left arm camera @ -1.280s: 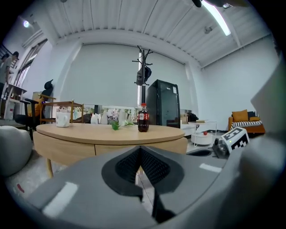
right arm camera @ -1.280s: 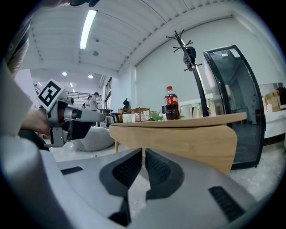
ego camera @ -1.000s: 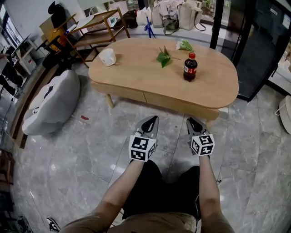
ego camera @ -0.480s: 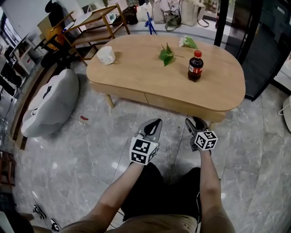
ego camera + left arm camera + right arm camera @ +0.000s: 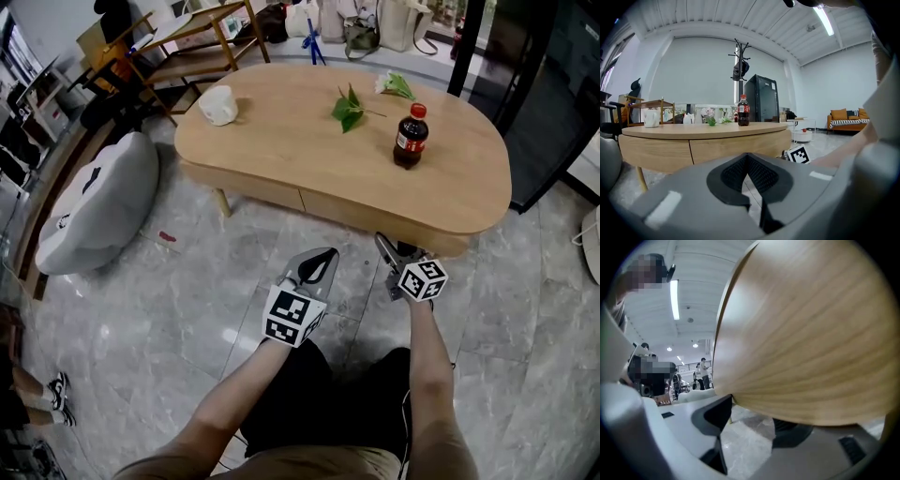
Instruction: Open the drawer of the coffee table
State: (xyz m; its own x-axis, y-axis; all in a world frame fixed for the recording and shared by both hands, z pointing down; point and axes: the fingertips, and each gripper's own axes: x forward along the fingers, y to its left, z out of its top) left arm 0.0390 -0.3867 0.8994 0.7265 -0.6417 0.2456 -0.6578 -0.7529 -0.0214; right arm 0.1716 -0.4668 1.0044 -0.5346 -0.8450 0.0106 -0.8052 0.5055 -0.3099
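Wood drawer (image 5: 370, 211), maybe within just-opened hand-held gripper (image 5: 394, 253)

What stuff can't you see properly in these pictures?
- Head view: whether the drawer has a handle; the tabletop overhangs it.
- Right gripper view: a wooden surface fills it, covering one jaw tip of the right gripper.
- Left gripper view: the bottle label, too small.

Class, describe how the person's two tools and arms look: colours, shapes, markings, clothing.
The left tool and right tool are light grey, tapering shells with black textured pads. Each carries a white cube printed with black square markers. The forearms are uncovered; a khaki top and black trousers show below. No cables are visible.
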